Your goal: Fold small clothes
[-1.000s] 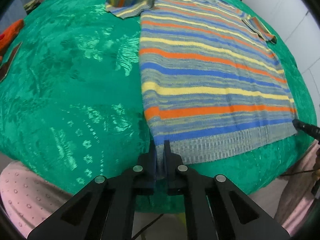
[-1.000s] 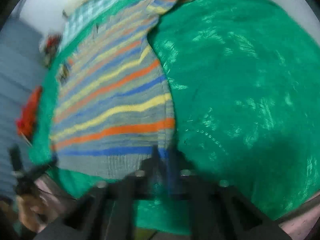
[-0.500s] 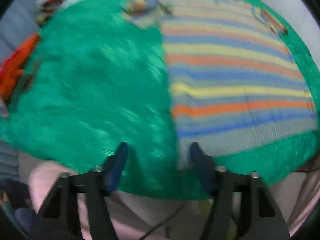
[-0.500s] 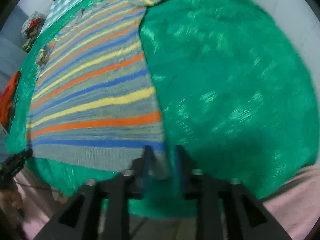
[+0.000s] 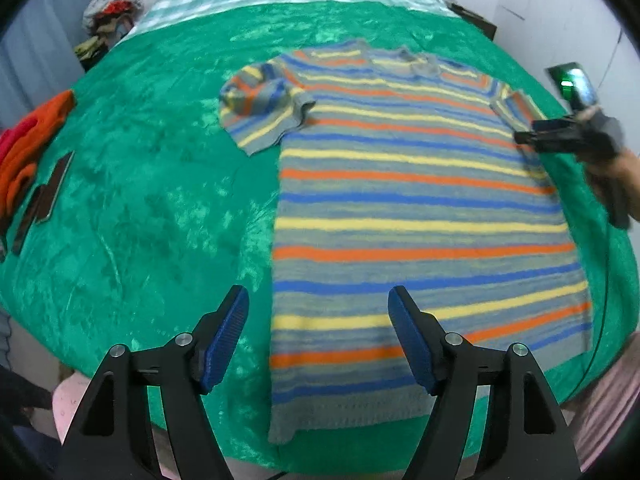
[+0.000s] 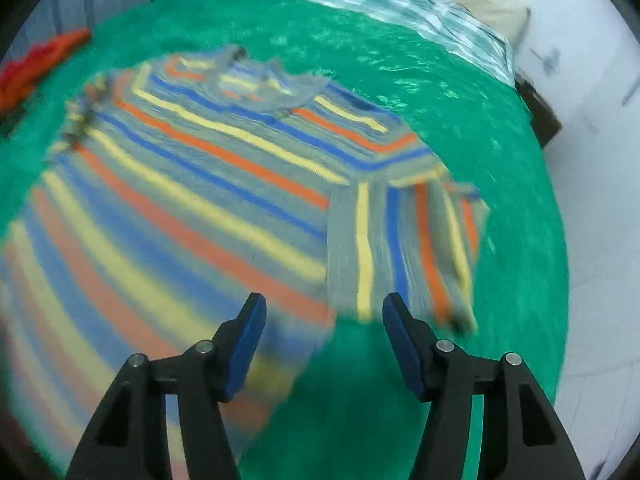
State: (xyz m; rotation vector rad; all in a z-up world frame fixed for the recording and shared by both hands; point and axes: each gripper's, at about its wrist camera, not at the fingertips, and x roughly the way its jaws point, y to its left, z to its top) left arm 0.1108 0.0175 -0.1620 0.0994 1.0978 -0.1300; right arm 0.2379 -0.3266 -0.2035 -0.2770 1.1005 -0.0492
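Wide bare stretch of green blanket (image 5: 152, 200) left of the striped sweater (image 5: 420, 208), open for a pass. Blocked further left by an orange garment pile (image 5: 28, 148) and a dark flat object (image 5: 44, 200) at the bed's edge. Left gripper (image 5: 318, 320) spread open above the hem, nothing between the jaws. Right gripper (image 6: 323, 320) likewise open, hovering just short of the folded sleeve (image 6: 404, 248); clear blanket (image 6: 512, 240) beyond, out to the wall (image 6: 592, 200).
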